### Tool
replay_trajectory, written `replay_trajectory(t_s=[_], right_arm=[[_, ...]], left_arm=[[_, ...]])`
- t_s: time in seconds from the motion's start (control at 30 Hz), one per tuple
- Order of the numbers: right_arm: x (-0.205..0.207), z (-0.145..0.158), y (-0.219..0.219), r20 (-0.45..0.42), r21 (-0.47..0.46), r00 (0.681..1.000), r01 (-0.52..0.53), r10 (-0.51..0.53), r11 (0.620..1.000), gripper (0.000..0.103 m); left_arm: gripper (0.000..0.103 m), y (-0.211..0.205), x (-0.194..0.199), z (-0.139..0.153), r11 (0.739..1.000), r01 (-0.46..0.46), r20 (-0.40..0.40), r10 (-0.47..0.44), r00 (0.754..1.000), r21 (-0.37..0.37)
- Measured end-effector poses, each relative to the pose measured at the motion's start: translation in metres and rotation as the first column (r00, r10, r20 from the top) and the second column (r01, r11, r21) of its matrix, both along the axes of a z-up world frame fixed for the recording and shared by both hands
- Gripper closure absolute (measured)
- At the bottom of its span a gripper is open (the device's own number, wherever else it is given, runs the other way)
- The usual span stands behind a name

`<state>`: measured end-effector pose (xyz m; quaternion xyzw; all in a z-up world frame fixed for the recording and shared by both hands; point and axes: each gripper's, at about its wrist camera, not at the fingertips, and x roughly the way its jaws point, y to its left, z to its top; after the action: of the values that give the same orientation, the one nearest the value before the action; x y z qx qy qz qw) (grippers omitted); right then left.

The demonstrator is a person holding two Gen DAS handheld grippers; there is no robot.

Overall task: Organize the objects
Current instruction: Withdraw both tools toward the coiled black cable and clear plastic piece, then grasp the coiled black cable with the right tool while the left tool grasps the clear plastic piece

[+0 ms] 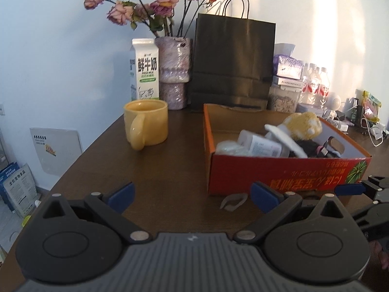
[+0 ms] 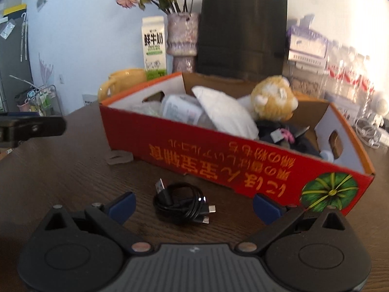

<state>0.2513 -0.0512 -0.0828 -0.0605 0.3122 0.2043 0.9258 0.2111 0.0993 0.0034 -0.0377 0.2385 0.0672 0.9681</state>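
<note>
Nearest, the right hand-held gripper (image 2: 193, 205) hangs spread wide and empty over a coiled black cable (image 2: 181, 202) on the dark tabletop (image 2: 60, 170) — the left hand-held gripper (image 1: 193, 196) is likewise released. Beyond sits the red cardboard box (image 2: 218, 163) holding a plush toy (image 2: 273, 101) — behind it, a yellow mug (image 1: 145, 124).

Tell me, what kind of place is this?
Probably a home, on a cluttered table: a milk carton, a vase of dried roses and a red cardboard box holding a plush toy.
</note>
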Motion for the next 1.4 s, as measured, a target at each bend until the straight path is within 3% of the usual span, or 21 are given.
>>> replay_trajectory(t_s=[0.3, 0.37, 0.43, 0.47, 0.83, 1.4], right_arm=[[0.014, -0.01, 0.006, -0.043, -0.012, 0.999, 0.006, -0.006, 1.0, 0.004], [0.011, -0.009, 0.007, -0.027, -0.006, 1.0, -0.01, 0.01, 1.0, 0.019], [0.008, -0.007, 0.009, -0.011, -0.003, 0.999, -0.033, 0.033, 0.999, 0.042], [0.006, -0.006, 0.011, -0.005, -0.002, 0.999, -0.046, 0.046, 0.999, 0.047], [-0.005, 0.001, 0.012, 0.057, 0.009, 0.995, -0.081, 0.081, 0.997, 0.05], [-0.024, 0.006, -0.038, 0.114, 0.062, 0.994, -0.014, 0.007, 0.998, 0.05]], left_arm=[[0.0, 0.005, -0.001, -0.01, 1.0, -0.002, -0.023, 0.002, 1.0, -0.019], [0.0, 0.005, 0.0, -0.011, 1.0, -0.002, -0.028, 0.001, 1.0, -0.02], [0.0, 0.006, 0.001, -0.013, 1.0, -0.003, -0.033, 0.002, 0.999, -0.019], [0.0, 0.006, 0.001, -0.013, 1.0, -0.003, -0.035, 0.002, 0.999, -0.018], [0.0, -0.006, 0.019, -0.023, 1.0, 0.024, -0.085, -0.024, 0.996, 0.003], [0.004, -0.03, 0.07, -0.046, 0.995, 0.079, -0.18, -0.065, 0.982, 0.068]])
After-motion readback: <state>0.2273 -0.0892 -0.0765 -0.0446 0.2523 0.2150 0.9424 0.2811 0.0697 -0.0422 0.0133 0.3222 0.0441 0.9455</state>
